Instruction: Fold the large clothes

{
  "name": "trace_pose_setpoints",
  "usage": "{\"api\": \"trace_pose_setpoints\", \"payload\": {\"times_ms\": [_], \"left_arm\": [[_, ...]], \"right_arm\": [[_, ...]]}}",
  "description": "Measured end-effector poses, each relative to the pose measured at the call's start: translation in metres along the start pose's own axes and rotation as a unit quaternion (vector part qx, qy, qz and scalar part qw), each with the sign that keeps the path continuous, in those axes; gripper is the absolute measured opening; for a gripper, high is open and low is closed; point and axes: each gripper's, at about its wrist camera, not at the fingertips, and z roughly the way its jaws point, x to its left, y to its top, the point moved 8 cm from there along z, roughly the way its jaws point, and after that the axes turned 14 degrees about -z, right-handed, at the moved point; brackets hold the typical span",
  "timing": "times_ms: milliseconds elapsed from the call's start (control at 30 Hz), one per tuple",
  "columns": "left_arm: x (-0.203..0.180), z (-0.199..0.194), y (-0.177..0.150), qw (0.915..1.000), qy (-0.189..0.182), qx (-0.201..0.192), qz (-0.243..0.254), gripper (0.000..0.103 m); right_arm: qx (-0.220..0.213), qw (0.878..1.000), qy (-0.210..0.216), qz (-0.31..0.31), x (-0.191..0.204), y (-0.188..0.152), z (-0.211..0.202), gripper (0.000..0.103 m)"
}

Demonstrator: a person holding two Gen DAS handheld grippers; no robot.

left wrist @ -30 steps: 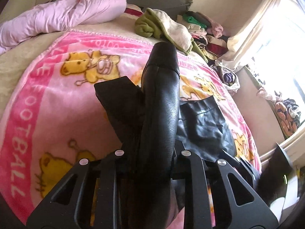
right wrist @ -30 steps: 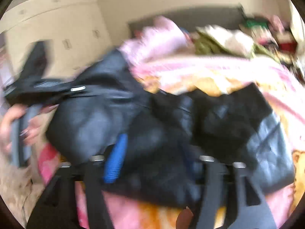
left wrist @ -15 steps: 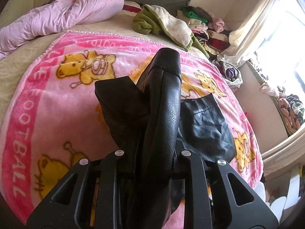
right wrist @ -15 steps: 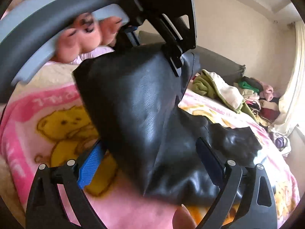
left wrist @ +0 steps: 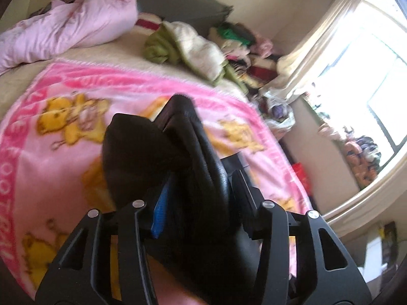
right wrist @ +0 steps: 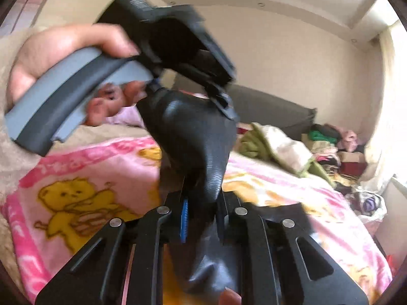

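Note:
A black leather garment rises in a thick fold above the pink cartoon-bear blanket. My left gripper has the fold between its fingers, and its jaws are opening. The blue pad shows bare beside the leather. In the right wrist view a hand holds the left gripper high over the garment. My right gripper is closing, and its pads press on the garment's lower part. A flat flap of it trails over the blanket.
A pink duvet lies bunched at the bed's far left. A green and cream garment and a pile of clothes sit at the far right by the curtain. A bright window is to the right, and a grey headboard is behind.
The right gripper's jaws went from wide open around the garment to closed on it. The left gripper's jaws widened, baring the blue pad, and it lifted and swung with the fold.

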Motion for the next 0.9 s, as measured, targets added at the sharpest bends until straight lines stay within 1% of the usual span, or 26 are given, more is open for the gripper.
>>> {"api": "trace_pose_setpoints", "payload": {"times_ms": [33,100,167,233,267,333,367,400,433,467,533,567,600,633,667,700,733,767,800,833,900], "left_arm": [[-0.011,0.003,-0.001,0.9998,-0.019,-0.005,-0.001,0.041],[-0.022,0.011,-0.002,0.9995,-0.031,-0.005,-0.005,0.055],[-0.027,0.024,-0.007,0.9993,-0.036,-0.003,-0.011,0.055],[-0.028,0.037,-0.015,0.9983,-0.054,0.003,-0.021,0.055],[-0.027,0.043,-0.019,0.9982,-0.055,0.006,-0.023,0.055],[-0.022,0.058,-0.031,0.999,-0.035,0.019,-0.019,0.055],[-0.018,0.066,-0.039,0.9994,-0.021,0.024,-0.013,0.055],[-0.015,0.07,-0.043,0.9995,-0.011,0.027,-0.009,0.056],[-0.01,0.078,-0.053,0.9993,0.01,0.035,0.0,0.056],[-0.007,0.085,-0.061,0.9989,0.024,0.04,0.007,0.057],[0.001,0.104,-0.081,0.9959,0.056,0.065,0.028,0.06],[0.007,0.113,-0.091,0.9936,0.075,0.075,0.04,0.063],[0.012,0.12,-0.098,0.9909,0.102,0.064,0.059,0.065],[0.014,0.121,-0.1,0.9892,0.116,0.054,0.072,0.068],[0.016,0.123,-0.101,0.9882,0.123,0.05,0.077,0.068],[0.018,0.122,-0.101,0.9886,0.12,0.048,0.076,0.068],[0.018,0.121,-0.101,0.9893,0.116,0.048,0.075,0.068],[0.018,0.12,-0.1,0.9895,0.114,0.048,0.075,0.068],[0.018,0.118,-0.099,0.9895,0.114,0.049,0.074,0.068],[0.018,0.119,-0.099,0.9894,0.114,0.049,0.074,0.068],[0.017,0.12,-0.1,0.9894,0.114,0.049,0.076,0.068]], "right_arm": [[0.001,1.0,-0.002,0.01,-0.01,-0.005,-0.004,0.015],[0.011,0.999,-0.013,0.044,-0.041,-0.021,-0.009,0.015],[0.023,0.996,-0.019,0.084,-0.064,-0.039,-0.009,0.016],[0.036,0.99,-0.025,0.133,-0.09,-0.064,-0.003,0.016],[0.05,0.984,-0.025,0.171,-0.104,-0.083,-0.002,0.016],[0.076,0.969,-0.018,0.233,-0.12,-0.114,0.0,0.016],[0.094,0.955,-0.004,0.28,-0.125,-0.137,0.003,0.016],[0.109,0.943,0.011,0.313,-0.128,-0.154,0.004,0.016],[0.117,0.93,0.028,0.346,-0.128,-0.169,0.005,0.016],[0.119,0.918,0.043,0.377,-0.129,-0.181,0.004,0.016],[0.126,0.904,0.075,0.401,-0.126,-0.191,0.001,0.02],[0.13,0.895,0.099,0.415,-0.127,-0.191,0.0,0.02],[0.135,0.889,0.111,0.424,-0.13,-0.189,-0.002,0.029],[0.147,0.885,0.118,0.426,-0.133,-0.186,-0.004,0.066],[0.151,0.888,0.112,0.419,-0.144,-0.18,-0.01,0.083],[0.138,0.894,0.104,0.414,-0.156,-0.171,-0.017,0.094],[0.133,0.898,0.097,0.407,-0.174,-0.161,-0.021,0.094],[0.14,0.899,0.096,0.404,-0.187,-0.153,-0.023,0.094],[0.144,0.898,0.104,0.402,-0.195,-0.148,-0.019,0.096],[0.16,0.894,0.123,0.4,-0.203,-0.144,-0.007,0.096],[0.195,0.884,0.14,0.401,-0.211,-0.146,0.016,0.096]]}}
